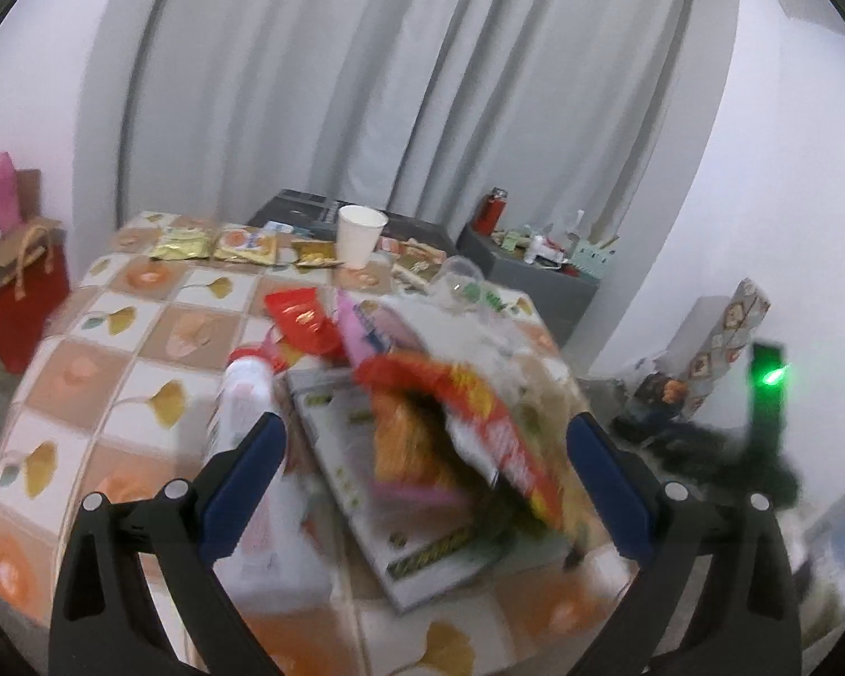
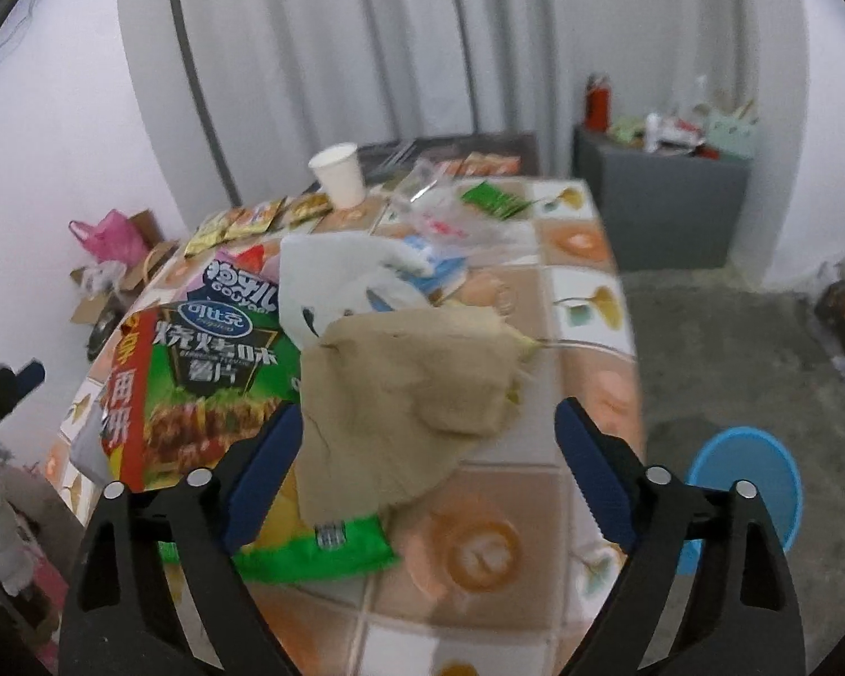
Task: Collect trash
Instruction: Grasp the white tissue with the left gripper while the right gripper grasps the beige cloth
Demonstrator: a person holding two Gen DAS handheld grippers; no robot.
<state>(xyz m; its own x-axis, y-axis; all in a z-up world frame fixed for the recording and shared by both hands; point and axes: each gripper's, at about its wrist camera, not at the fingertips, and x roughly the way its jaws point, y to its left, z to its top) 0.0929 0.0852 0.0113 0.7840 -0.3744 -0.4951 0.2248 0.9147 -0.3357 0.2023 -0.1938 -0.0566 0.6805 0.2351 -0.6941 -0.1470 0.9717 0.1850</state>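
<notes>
A heap of trash lies on a table with a ginkgo-leaf tiled cloth (image 1: 112, 349). In the left wrist view my left gripper (image 1: 425, 434) is open above a red and orange snack bag (image 1: 467, 422), a grey-green flat pack (image 1: 366, 462) and a white bottle (image 1: 242, 394). In the right wrist view my right gripper (image 2: 428, 428) is open over a crumpled tan paper (image 2: 405, 388). A green chip bag (image 2: 208, 372), a white plastic bag (image 2: 338, 276) and a green wrapper (image 2: 315, 552) lie around it. Neither gripper holds anything.
A white paper cup (image 1: 359, 235) stands at the table's far side among gold sachets (image 1: 214, 245). A blue bin (image 2: 749, 490) stands on the floor right of the table. A grey cabinet (image 2: 665, 197) with clutter stands behind. Red gift bag (image 1: 22, 304) at left.
</notes>
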